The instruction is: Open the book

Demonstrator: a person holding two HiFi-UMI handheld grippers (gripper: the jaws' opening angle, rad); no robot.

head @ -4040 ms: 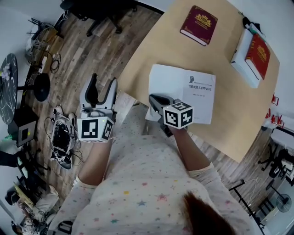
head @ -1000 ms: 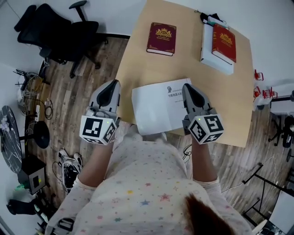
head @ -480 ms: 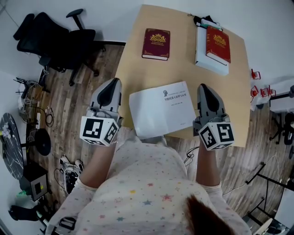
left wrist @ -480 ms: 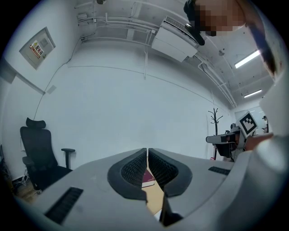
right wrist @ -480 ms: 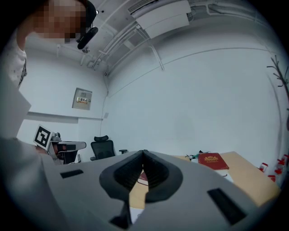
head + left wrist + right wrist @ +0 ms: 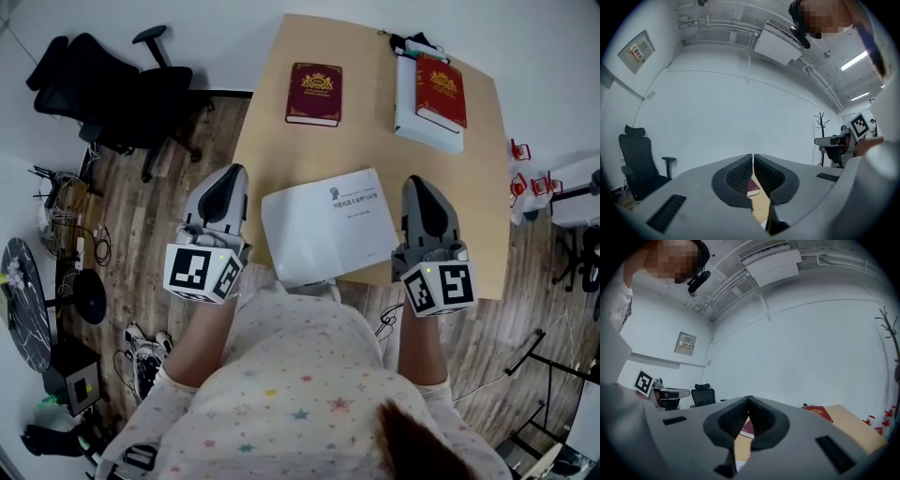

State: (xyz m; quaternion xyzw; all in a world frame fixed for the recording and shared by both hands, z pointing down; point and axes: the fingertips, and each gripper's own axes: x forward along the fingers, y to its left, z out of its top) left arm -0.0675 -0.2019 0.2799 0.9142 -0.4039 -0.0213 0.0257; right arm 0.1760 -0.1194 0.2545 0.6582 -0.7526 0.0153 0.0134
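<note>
Book open, white pages up, at near edge of table. Right gripper, on it four seconds back, now beside its right side; left gripper at its left. Both closed, empty. Two red books at far side. Black chair, wood floor on left.

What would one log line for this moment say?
white book: open | left gripper: shut, empty | right gripper: shut, empty | both beside book, not touching

From the head we looked steeply down on the table, its far edge at 12 o'clock. Cameras on the left gripper and right gripper looked level along their jaws. All three views shared the maroon book.
</note>
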